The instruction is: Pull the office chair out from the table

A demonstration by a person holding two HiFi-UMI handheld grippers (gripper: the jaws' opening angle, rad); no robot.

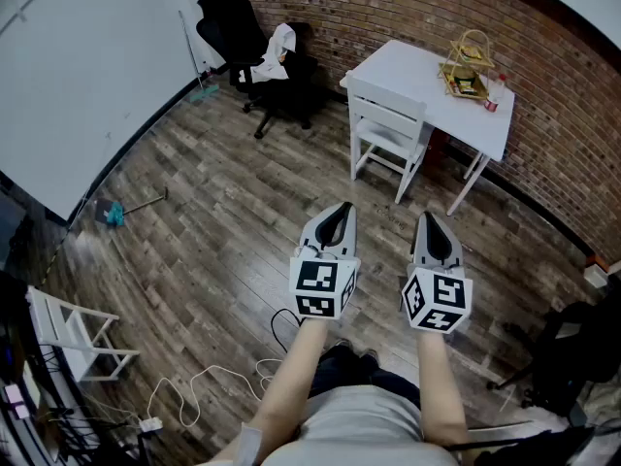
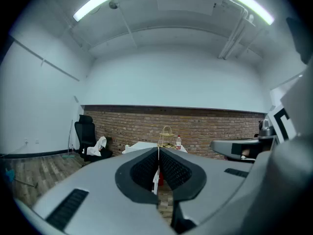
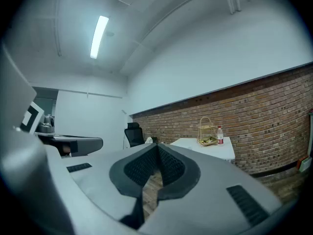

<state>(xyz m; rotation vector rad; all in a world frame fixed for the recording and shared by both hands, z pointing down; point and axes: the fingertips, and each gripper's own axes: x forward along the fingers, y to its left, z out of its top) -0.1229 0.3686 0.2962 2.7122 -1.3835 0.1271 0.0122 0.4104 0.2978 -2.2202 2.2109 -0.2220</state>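
Both tongs are out in front of me, side by side and level, well short of the white tabletop (image 1: 412,66) that stands against the brick wall (image 1: 388,8). Left tongs (image 1: 340,208): the left gripper view has the ribbed pads (image 2: 168,168) meeting at the tips, closed on nothing. Right tongs (image 1: 428,217): same story in the right gripper view, shut with only floorboards showing through the slot behind the tips. A white wooden chair (image 1: 388,129) is drawn up close against the tabletop's near edge, between me and the tabletop. The black office chair (image 1: 254,51) is not at the tabletop at all; it sits well off to the tabletop's left, along the same wall, with a white garment (image 1: 279,47) draped over it. On the tabletop's far right end I see a gold wire basket stand (image 1: 468,64), and just to its right a small red-capped bottle (image 1: 493,93). Neither pair of tongs touches either chair.
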